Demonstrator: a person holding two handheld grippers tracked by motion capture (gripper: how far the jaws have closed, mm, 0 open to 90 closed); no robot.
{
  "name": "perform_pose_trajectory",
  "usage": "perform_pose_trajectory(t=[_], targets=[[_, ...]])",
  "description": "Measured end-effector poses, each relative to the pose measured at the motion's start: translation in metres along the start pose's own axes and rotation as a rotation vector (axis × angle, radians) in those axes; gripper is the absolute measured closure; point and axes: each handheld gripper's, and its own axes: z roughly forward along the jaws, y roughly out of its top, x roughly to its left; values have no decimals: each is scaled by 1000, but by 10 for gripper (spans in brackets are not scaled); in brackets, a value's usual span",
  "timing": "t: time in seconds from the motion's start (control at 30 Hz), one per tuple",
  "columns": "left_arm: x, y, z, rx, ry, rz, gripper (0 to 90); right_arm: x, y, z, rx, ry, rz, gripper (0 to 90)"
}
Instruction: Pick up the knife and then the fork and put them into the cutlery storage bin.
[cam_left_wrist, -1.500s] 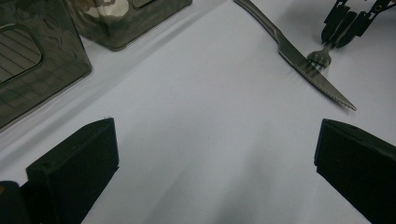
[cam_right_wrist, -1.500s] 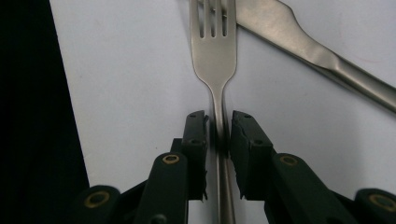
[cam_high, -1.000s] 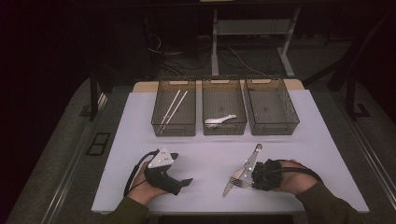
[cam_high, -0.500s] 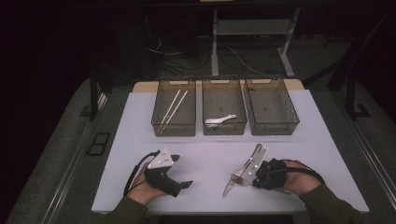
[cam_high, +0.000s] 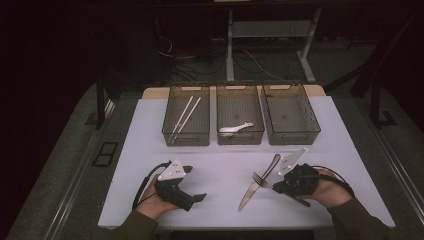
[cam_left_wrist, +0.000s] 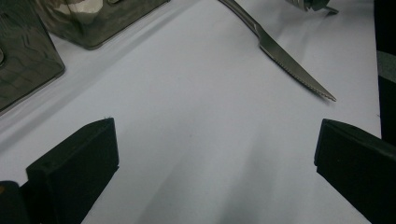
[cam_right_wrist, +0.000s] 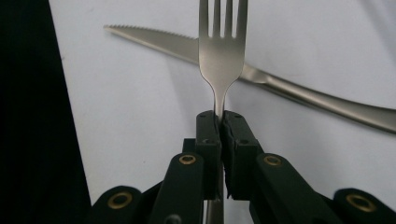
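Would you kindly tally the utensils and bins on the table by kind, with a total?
Bins: 3
Chopsticks: 2
Spoon: 1
Fork: 1
Knife: 1
Total: 8

Three bins at table back: chopsticks, white spoon, one empty.

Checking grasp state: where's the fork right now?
The fork is clamped in the right hand-held gripper, over the knife at the table's near right.
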Motion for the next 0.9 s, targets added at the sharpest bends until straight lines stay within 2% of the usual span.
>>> perform_pose_trajectory(t=[0.1,0.13,0.2,0.33,0.9], targets=[[0,0,-1,-1,0,0,0,-2,-2,-6,-42,-12,33,856],[0,0,-1,-1,0,0,0,-2,-2,-8,-62,-4,58,856],[1,0,-1,0,-1,4,0,-5,-4,-12,-87,-21,69,857],[0,0,-1,-3,-1,0,0,-8,-7,-20,-145,-26,139,859],[0,0,-2,-10,-3,1,0,-27,-26,-48,-350,-114,263,863]])
